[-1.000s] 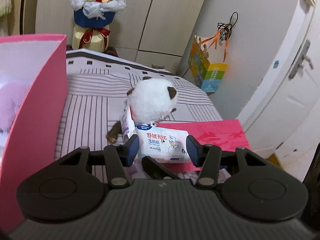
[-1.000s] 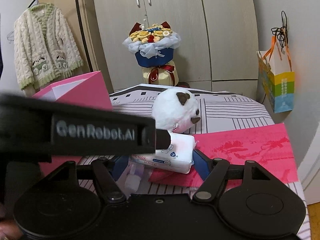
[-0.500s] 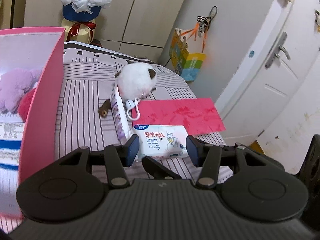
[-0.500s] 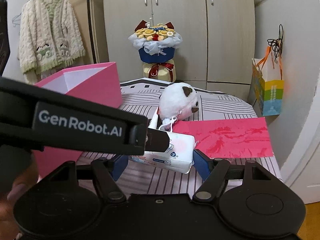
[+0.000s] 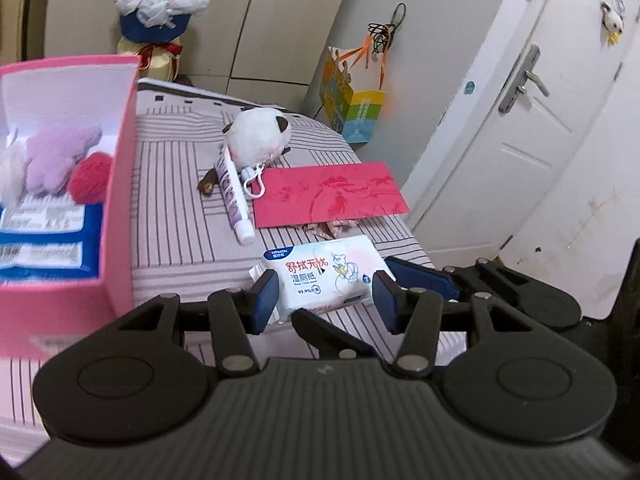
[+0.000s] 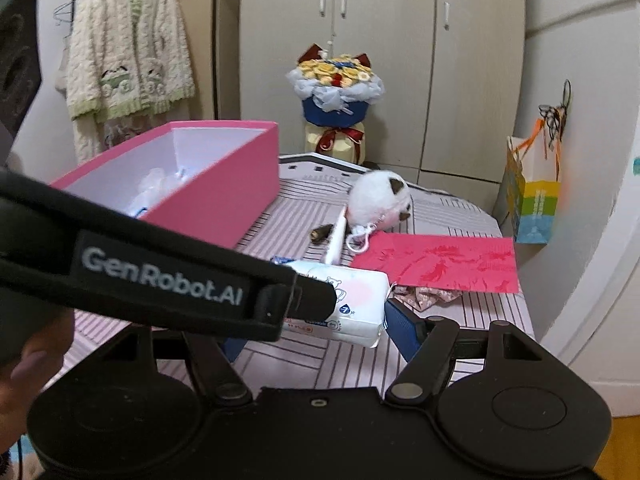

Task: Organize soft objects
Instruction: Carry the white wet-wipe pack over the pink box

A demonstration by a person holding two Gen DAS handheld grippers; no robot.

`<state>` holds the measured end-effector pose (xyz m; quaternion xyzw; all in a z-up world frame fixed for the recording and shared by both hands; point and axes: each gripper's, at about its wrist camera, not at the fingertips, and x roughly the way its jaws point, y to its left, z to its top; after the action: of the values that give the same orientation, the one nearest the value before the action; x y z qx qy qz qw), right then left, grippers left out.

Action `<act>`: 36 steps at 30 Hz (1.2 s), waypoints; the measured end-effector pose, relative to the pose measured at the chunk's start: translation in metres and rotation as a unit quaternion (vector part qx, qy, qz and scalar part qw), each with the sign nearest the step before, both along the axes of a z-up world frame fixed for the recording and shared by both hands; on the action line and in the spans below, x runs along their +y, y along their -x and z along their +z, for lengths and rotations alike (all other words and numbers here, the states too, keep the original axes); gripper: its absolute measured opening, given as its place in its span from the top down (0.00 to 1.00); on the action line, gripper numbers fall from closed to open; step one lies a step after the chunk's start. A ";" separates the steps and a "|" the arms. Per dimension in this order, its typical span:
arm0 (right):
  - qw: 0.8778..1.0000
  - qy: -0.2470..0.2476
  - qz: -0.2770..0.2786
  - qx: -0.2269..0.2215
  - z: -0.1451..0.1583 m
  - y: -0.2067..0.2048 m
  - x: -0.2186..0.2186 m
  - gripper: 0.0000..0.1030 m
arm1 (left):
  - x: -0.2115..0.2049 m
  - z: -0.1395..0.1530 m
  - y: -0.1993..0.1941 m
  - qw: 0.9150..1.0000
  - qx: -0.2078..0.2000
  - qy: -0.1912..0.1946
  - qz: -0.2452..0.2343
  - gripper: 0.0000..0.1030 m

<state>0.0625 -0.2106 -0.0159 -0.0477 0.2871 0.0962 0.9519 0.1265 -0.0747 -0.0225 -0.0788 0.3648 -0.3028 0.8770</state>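
You had the white soft pack of wet wipes (image 5: 322,276) pinched between the left gripper (image 5: 324,300) pads, lifted off the striped bed (image 5: 176,224), likely headed for the pink cardboard box (image 5: 120,184). The right gripper (image 6: 316,332) looked spread, holding nothing. Only the left view showed plush toys inside the box; the right view showed the left gripper's body.

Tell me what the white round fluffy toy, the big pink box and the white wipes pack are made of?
White round fluffy toy: plush fabric, fuzzy matte pile. Big pink box: probably cardboard, with stiff flat walls, matte pink outside, white inside. White wipes pack: likely thin plastic film, printed, slightly shiny, with crimped ends.
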 end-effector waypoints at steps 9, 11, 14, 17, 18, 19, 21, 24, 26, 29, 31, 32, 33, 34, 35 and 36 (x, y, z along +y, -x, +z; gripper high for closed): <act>0.999 0.024 0.025 -0.038 0.043 0.022 0.025 0.27 | 0.032 0.037 0.026 1.000 -0.019 0.022 0.008 0.51; 0.998 0.031 0.030 -0.049 0.051 0.024 0.033 0.27 | 0.038 0.043 0.029 0.999 -0.025 0.026 0.018 0.51; 0.997 0.034 0.040 -0.058 0.062 0.022 0.046 0.27 | 0.051 0.051 0.030 0.998 -0.029 0.033 0.038 0.51; 0.995 0.036 0.053 -0.071 0.071 0.021 0.060 0.27 | 0.065 0.058 0.032 0.997 -0.039 0.035 0.055 0.51; 0.995 0.038 0.057 -0.075 0.073 0.021 0.065 0.27 | 0.070 0.061 0.033 0.997 -0.044 0.036 0.060 0.51; 0.994 0.040 0.061 -0.079 0.076 0.021 0.070 0.27 | 0.075 0.063 0.033 0.996 -0.047 0.037 0.064 0.51; 0.993 0.039 0.070 -0.084 0.081 0.019 0.078 0.27 | 0.085 0.068 0.033 0.995 -0.052 0.039 0.073 0.51; 0.992 0.037 0.085 -0.087 0.086 0.014 0.092 0.27 | 0.102 0.074 0.033 0.993 -0.062 0.042 0.089 0.51; 0.991 0.036 0.095 -0.090 0.088 0.012 0.101 0.27 | 0.111 0.077 0.033 0.992 -0.071 0.040 0.098 0.51; 0.989 0.030 0.109 -0.089 0.089 0.004 0.115 0.27 | 0.126 0.080 0.032 0.990 -0.085 0.035 0.109 0.51; 0.989 0.022 0.121 -0.087 0.087 -0.004 0.123 0.27 | 0.137 0.079 0.029 0.988 -0.089 0.037 0.120 0.51; 0.988 0.018 0.126 -0.085 0.086 -0.008 0.126 0.27 | 0.141 0.077 0.026 0.987 -0.089 0.038 0.125 0.51; 0.988 0.014 0.130 -0.083 0.083 -0.013 0.130 0.27 | 0.145 0.075 0.022 0.987 -0.088 0.039 0.129 0.51; 0.988 0.011 0.132 -0.081 0.081 -0.017 0.134 0.27 | 0.149 0.072 0.017 0.987 -0.085 0.039 0.132 0.51; 0.988 0.009 0.135 -0.080 0.078 -0.022 0.137 0.27 | 0.154 0.069 0.011 0.986 -0.082 0.040 0.136 0.51; 0.987 0.008 0.138 -0.077 0.074 -0.028 0.141 0.27 | 0.158 0.066 0.005 0.986 -0.077 0.040 0.139 0.51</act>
<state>0.0901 -0.0698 0.0585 -0.1019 0.2041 0.2206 0.9483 0.1211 0.0829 0.0436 -0.1402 0.2690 -0.1974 0.9322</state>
